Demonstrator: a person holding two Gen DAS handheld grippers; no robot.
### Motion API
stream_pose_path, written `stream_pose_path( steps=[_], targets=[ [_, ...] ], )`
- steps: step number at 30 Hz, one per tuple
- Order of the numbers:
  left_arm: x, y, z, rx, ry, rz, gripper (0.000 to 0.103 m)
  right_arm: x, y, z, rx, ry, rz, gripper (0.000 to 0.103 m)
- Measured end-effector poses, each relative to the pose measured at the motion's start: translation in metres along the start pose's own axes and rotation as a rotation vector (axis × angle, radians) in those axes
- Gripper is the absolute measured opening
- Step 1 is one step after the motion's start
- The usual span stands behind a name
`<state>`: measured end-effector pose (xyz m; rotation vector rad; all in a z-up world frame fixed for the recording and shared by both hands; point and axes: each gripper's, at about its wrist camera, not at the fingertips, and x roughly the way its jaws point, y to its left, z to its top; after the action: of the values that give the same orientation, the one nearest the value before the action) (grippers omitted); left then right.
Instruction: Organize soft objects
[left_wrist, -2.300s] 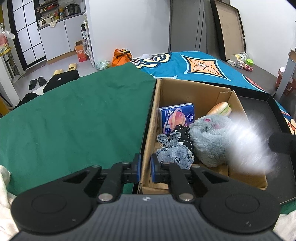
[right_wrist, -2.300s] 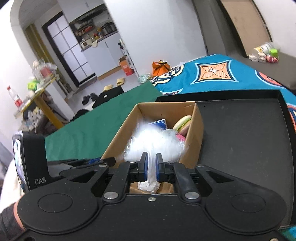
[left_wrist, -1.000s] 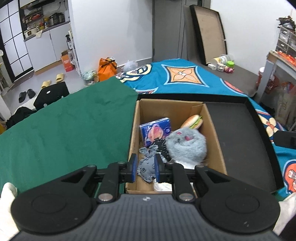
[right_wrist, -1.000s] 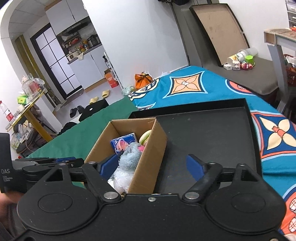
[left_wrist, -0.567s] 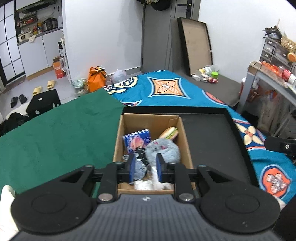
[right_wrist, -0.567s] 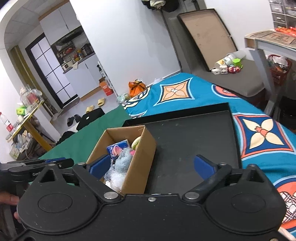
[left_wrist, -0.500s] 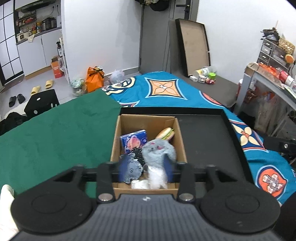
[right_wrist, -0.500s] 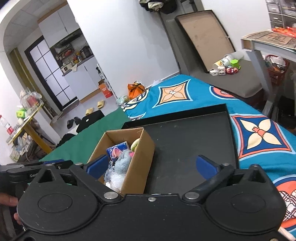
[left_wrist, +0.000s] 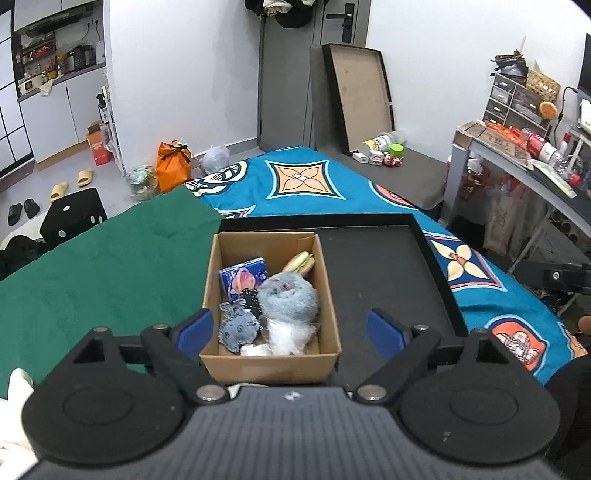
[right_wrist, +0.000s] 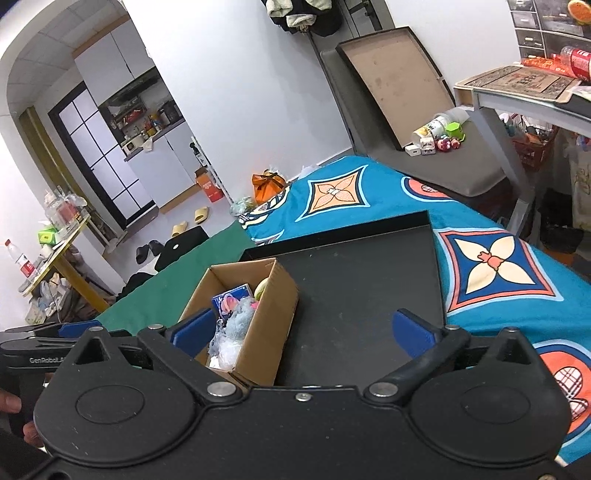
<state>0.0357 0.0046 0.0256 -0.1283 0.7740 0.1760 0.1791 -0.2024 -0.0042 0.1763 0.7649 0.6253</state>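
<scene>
Farther-off box (left_wrist: 270, 363); writing perhaps "GenRobot"

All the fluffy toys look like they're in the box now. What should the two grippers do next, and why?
Probably just back both away and stop. The cardboard box in the black tray already holds the grey plush, denim toy, white fluff, burger toy and blue packet. The left gripper is opening with nothing in it, the right gripper is open and empty, and no soft toy lies outside.

left gripper (left_wrist: 290, 330) jaws opening, nothing between; right gripper (right_wrist: 301, 330) wide apart, empty, both tilted downward
</scene>
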Motion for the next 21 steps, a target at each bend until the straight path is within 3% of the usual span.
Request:
stream_pose_path(
  steps=[6,11,21],
  targets=[
    [-0.014,-0.004,-0.003,-0.033,0.003,-0.038,0.096,-0.018,-0.001,0.002,-0.02,-0.007,0.024,0.103],
    [-0.026,-0.008,-0.007,-0.024,0.01,-0.011,0.099,-0.029,0.006,0.002,-0.059,0.003,0.063,0.103],
    [-0.047,-0.013,-0.01,-0.023,0.002,-0.038,0.1,-0.047,0.024,0.0,-0.134,0.027,0.092,0.103]
  ],
)
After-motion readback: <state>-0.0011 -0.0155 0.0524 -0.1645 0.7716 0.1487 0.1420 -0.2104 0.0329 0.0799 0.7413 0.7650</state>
